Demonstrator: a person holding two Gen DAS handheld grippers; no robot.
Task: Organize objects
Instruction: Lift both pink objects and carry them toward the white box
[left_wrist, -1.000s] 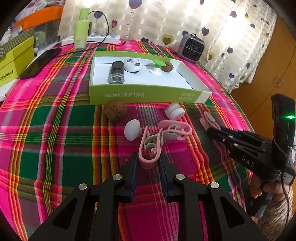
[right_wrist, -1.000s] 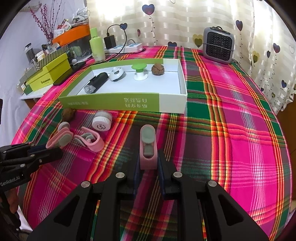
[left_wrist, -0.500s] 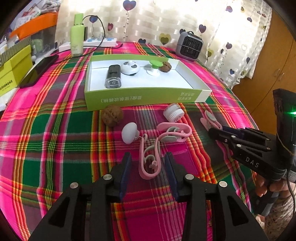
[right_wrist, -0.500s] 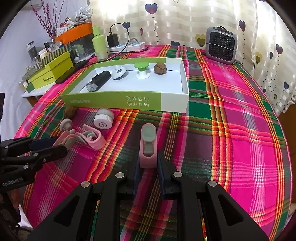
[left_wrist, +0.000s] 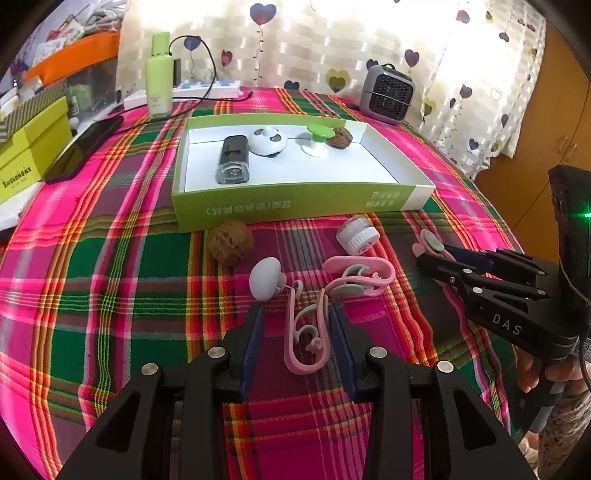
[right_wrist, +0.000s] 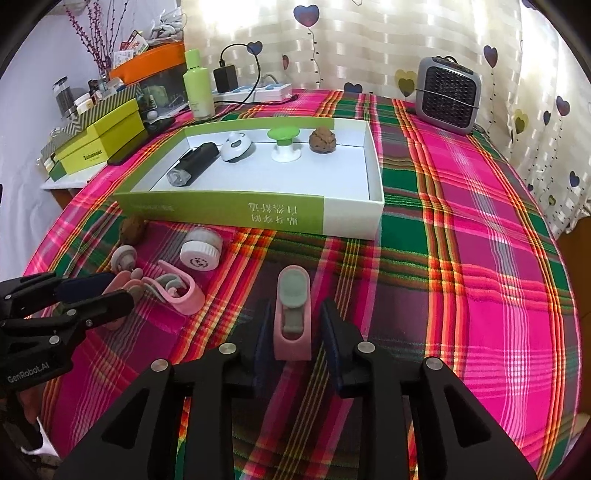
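Now both your grippers have let go: the left gripper (left_wrist: 295, 325) stands wide around the pink looped clip (left_wrist: 304, 332), the right gripper (right_wrist: 293, 328) around the pink flat clip (right_wrist: 293, 314), both clips lying on the plaid tablecloth (right_wrist: 461, 295), not yet in the green box (left_wrist: 295, 210).

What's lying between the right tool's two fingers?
In the right wrist view, a pink clip lies on the tablecloth, fingers open beside it.

Bright backlit curtain (left_wrist: 332, 48) glares; fisheye edges bend, darken.
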